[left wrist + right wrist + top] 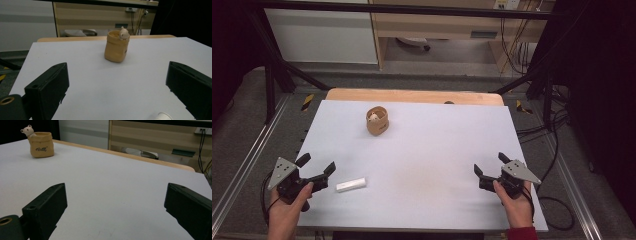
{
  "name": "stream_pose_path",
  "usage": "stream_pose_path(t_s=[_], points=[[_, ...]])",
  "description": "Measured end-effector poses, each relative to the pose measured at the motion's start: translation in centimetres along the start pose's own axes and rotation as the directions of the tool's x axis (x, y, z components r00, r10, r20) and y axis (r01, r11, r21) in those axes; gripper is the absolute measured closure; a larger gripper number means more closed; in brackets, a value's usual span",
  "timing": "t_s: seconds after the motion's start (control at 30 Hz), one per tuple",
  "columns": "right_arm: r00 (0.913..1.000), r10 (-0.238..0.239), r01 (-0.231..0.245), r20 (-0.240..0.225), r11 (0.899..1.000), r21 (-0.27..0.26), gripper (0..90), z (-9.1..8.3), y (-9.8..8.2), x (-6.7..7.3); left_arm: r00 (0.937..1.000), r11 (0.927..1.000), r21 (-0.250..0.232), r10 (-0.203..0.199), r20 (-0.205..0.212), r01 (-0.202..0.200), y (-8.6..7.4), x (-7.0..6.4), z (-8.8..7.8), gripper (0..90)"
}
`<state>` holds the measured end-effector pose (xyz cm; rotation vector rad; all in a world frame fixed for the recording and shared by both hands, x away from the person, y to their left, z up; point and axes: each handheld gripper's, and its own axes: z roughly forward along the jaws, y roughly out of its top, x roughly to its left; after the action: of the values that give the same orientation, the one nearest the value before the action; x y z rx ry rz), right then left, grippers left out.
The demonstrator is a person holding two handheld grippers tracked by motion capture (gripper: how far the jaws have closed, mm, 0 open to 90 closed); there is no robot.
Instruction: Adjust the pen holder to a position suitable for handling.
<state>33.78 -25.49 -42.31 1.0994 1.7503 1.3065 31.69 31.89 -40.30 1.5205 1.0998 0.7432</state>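
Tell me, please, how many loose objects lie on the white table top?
2. A tan pot with a small bear figure at its rim stands toward the far left. A white stick lies near the front edge, just right of the left gripper.

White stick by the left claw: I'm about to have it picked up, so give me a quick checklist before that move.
1. Left claw open, nothing in it: ok.
2. White stick lying flat on the table, free of other things: ok.
3. Stick already between the left jaws: not ok, it lies beside them.
4. Tan bear pot upright, far from the stick: ok.
5. Right claw open, apart from the stick: ok.
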Motion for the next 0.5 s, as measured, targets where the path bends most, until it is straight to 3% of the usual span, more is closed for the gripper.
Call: stream_pose_path(t_s=[0.3,0.5], points=[[0.9987,-0.049,0.049,0.011,0.999,0.023,3.9,-0.4,0.2,0.8,1.0000,1.0000,0.005,0.002,-0.006,-0.002,0.3,-0.6,-0.4,5.0],[0.9933,-0.115,0.113,0.014,0.990,0.084,3.4,-1.3,-0.2,2.2,0.9997,0.9990,0.045,0.002,-0.026,-0.001,-0.1,-0.9,-0.6,5.8]])
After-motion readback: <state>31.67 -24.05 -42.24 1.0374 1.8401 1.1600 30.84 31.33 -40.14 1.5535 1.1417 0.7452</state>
